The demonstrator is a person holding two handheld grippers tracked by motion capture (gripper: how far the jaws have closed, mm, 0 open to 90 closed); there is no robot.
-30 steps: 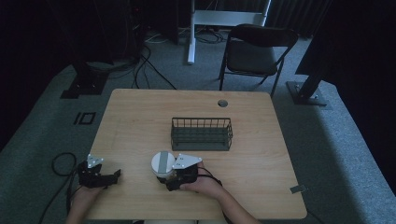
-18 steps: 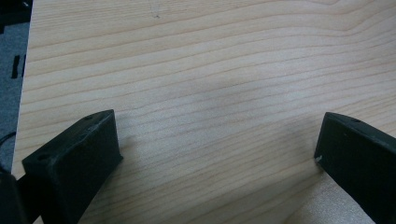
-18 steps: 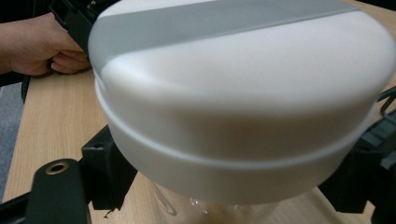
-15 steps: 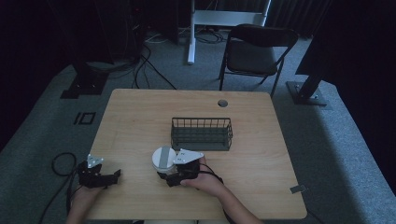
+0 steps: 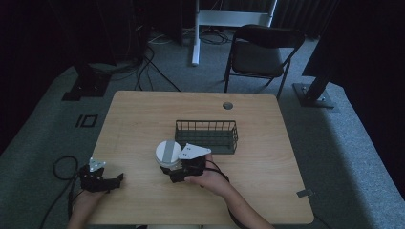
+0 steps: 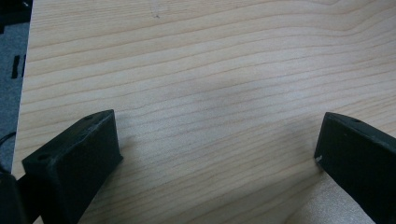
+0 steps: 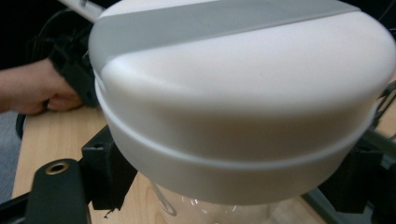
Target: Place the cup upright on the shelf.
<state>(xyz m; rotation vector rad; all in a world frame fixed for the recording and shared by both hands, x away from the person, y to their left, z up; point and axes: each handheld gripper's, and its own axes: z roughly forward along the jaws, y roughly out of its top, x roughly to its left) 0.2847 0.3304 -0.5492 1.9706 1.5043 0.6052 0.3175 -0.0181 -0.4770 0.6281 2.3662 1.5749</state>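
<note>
Gripping white-lidded clear jar at frame centre, right claw clamps jar body below lid, beside wire basket on bench. Left claw apart, empty, lower left. Jar looks rigid, slippery, possibly breakable; hold under lid rim.

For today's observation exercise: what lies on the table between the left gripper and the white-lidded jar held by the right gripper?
Nothing: in the high view, only bare wooden table separates the left gripper from the white-lidded jar.
</note>
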